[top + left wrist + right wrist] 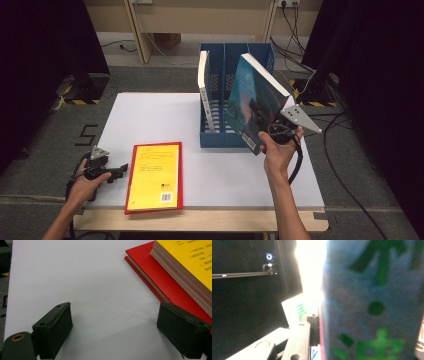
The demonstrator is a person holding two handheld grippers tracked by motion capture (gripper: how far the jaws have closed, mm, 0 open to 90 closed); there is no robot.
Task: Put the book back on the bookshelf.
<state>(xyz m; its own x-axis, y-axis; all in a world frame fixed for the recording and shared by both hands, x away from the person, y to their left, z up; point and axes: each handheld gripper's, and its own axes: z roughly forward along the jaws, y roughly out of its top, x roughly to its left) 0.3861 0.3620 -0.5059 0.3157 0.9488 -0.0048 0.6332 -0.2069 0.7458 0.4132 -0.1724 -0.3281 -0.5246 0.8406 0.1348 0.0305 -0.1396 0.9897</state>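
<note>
The yellow paperback book [154, 176], lower left of the high view, carries a barcode [166, 197] and lines of print too small to read. On the teal-covered book [374, 302] at the right of the right gripper view stand large green characters, blurred beyond reading. A "5"-like mark [87, 135] is on the grey floor at the left.

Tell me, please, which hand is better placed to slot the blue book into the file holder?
Right: its tongs already grip the blue book beside the blue file holder. The left tongs rest open on the table.
</note>
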